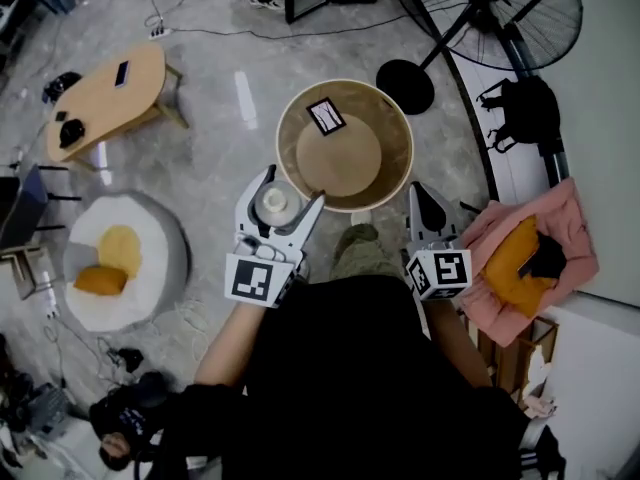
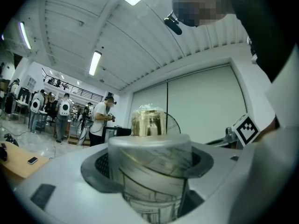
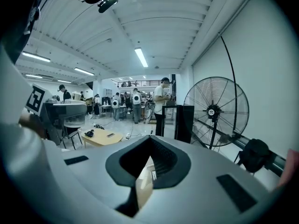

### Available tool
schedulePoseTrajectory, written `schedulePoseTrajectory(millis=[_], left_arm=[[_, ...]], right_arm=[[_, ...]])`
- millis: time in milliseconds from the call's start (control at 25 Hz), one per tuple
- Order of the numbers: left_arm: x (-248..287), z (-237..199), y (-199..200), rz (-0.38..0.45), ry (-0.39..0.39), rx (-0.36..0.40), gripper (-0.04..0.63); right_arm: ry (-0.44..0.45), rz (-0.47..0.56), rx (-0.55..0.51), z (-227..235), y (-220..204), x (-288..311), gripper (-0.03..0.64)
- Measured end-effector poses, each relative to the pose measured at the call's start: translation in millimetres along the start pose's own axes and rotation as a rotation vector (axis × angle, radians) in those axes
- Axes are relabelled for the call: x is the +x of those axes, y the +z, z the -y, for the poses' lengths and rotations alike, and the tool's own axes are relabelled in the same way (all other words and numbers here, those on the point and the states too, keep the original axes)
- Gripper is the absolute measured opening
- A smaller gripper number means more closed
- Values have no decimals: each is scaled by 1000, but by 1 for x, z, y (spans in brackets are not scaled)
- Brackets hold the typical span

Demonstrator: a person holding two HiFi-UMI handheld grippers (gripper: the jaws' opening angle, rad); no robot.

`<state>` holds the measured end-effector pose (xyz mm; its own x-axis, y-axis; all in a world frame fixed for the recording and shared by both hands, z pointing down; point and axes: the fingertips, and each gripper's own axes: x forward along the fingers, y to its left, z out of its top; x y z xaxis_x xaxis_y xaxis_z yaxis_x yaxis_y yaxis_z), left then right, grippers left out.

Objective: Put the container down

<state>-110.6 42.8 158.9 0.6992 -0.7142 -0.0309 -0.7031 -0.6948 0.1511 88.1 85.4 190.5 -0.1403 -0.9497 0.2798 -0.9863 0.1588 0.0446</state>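
Left gripper is clamped on the container, a clear round jar with a pale lid. Jaws are closed against its sides, and the left gripper view shows it filling the gap between them. The jar is upright, at the near-left edge of the round wooden bench. Can't tell if its base touches the bench or hangs just off the rim.

Right gripper is empty, its jaws closed down to a thin slit. It's just off the bench's near-right edge, well apart from the jar.

On the bench: one black-and-white marker card toward the far-left side. A standing fan is beyond the bench on the right, with a pink cloth to the right of the right gripper.
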Motion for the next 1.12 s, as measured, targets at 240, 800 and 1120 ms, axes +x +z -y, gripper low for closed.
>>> schedulePoseTrajectory(millis=[240,800,1120], left_arm=[[54,-8,-17,-29,160,-8,352],[146,0,-80,-109,299,-25,352],[190,6,-200,-213,191,-40,352]], right_arm=[[145,8,-20,56,14,62,21],[435,-100,-105,100,-20,156,21],[393,-244,-106,121,-116,206,21]])
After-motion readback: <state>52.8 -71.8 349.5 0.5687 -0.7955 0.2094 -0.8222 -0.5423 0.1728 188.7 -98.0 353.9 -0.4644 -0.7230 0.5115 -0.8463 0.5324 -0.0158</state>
